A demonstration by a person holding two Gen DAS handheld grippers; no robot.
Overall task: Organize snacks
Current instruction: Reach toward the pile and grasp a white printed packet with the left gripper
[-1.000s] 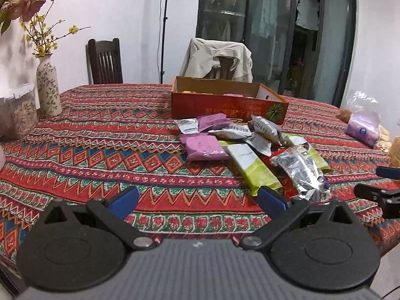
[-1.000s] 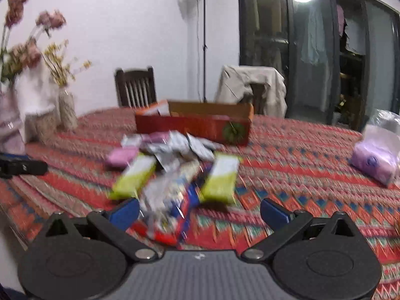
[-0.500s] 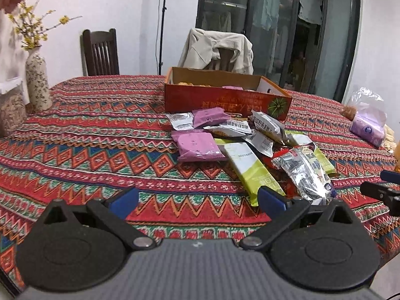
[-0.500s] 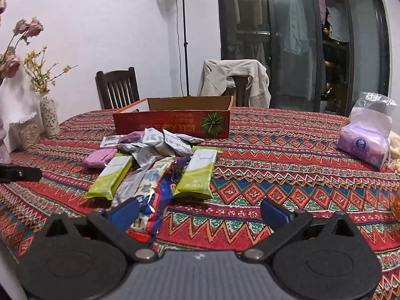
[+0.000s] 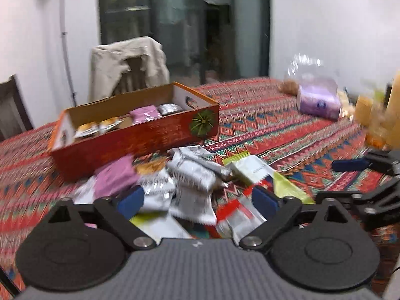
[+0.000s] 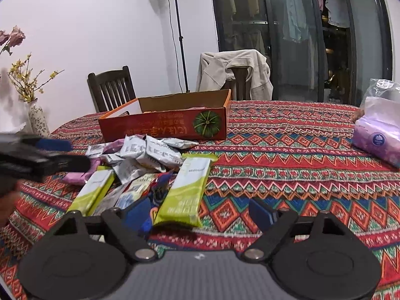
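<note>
A pile of snack packets lies on the patterned tablecloth: silver packets [image 5: 192, 175], a pink packet [image 5: 115, 177] and green bars [image 6: 186, 190]. Behind it stands an open orange cardboard box [image 5: 140, 135] with a few snacks inside; it also shows in the right wrist view [image 6: 165, 125]. My left gripper [image 5: 197, 200] is open and empty, right above the pile. My right gripper [image 6: 197, 212] is open and empty, low over the near end of a green bar. Each gripper shows at the edge of the other's view.
A purple tissue pack [image 6: 377, 140] in a plastic bag lies at the right. A vase with flowers [image 6: 37, 120] stands at the far left. Chairs [image 6: 110, 87] stand behind the table. Yellowish containers [image 5: 380, 117] stand at the right edge.
My left gripper has swung right and forward over the pile, its view blurred. My right gripper has moved closer to the green bar. Both stay open.
</note>
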